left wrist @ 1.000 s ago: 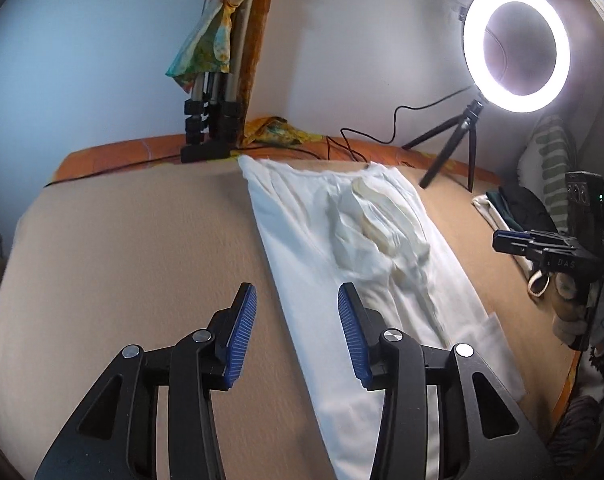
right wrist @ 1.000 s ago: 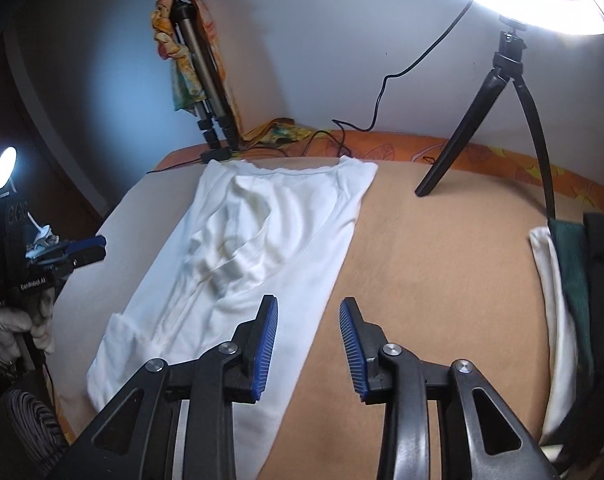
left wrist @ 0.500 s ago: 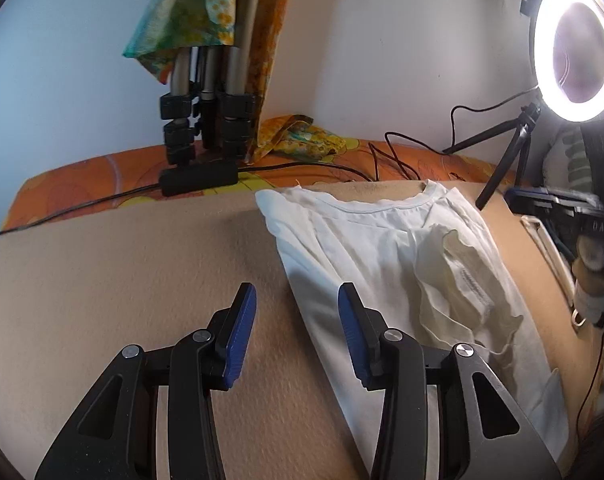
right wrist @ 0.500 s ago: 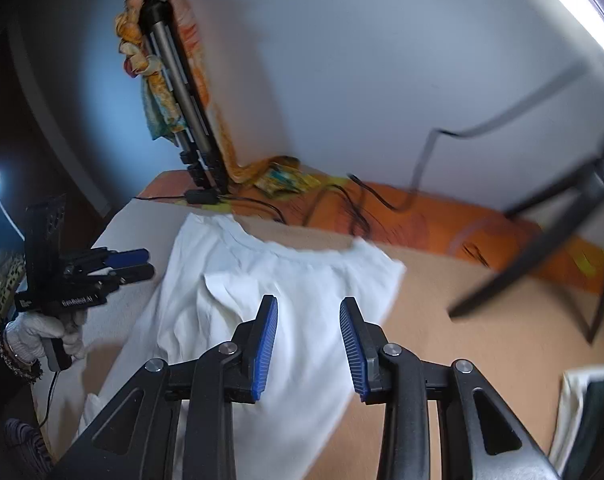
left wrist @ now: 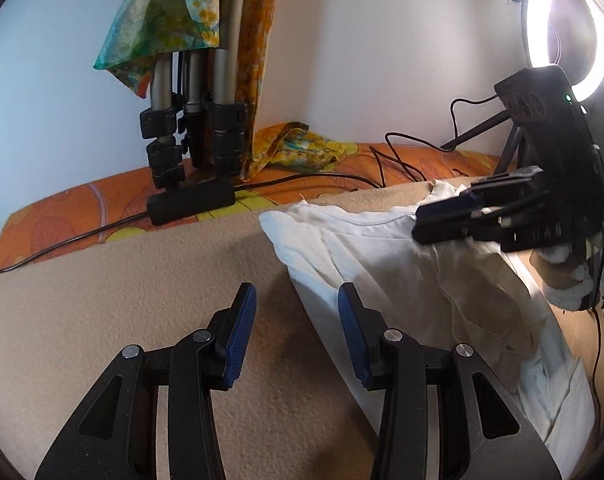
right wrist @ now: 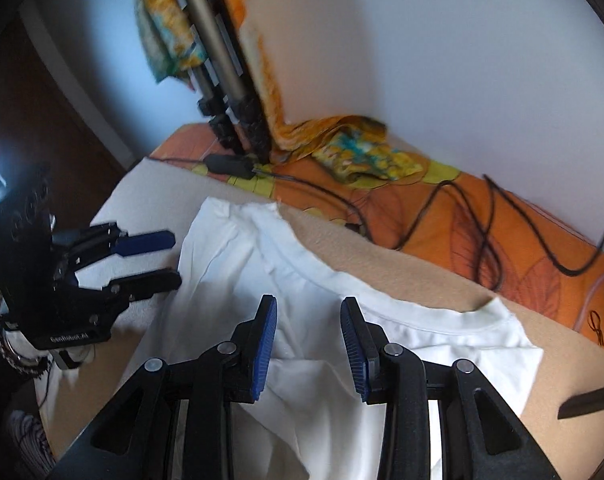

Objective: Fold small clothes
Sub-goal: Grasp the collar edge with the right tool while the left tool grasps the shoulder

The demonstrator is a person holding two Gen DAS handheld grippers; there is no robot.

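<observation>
one garment is on the work surface, a white cotton t-shirt (right wrist: 302, 280) spread over the beige felt-like blanket (left wrist: 122, 300), its ribbed neckline toward the wall and its body running back toward the person. it looks part-way folded at most: an inner layer of cloth lies bunched and creased along the middle in the left wrist view, and the collar end sits rumpled rather than squared, so i judge the fold barely begun (the sleeves and the final halving seem still to be done).

the left gripper (left wrist: 296, 336) hangs over bare blanket just beside the shirt's near-left edge, its blue pads a moderate gap apart with nothing between them. the right gripper (right wrist: 308, 344) hovers above the shirt just below the neckline, jaws likewise moderately apart and empty; whether its tips touch the cloth i cannot tell. in the left wrist view the right gripper shows side-on over the collar.

no box, basket or drawer is in sight, so nothing is held in a container. behind the blanket lie an orange patterned sheet (right wrist: 502, 232), black cables (right wrist: 462, 216), folded tripod legs (left wrist: 198, 120) draped with a green-yellow printed scarf (left wrist: 162, 12), and a lit ring light (left wrist: 566, 24). other folded clothes are not visible now.
</observation>
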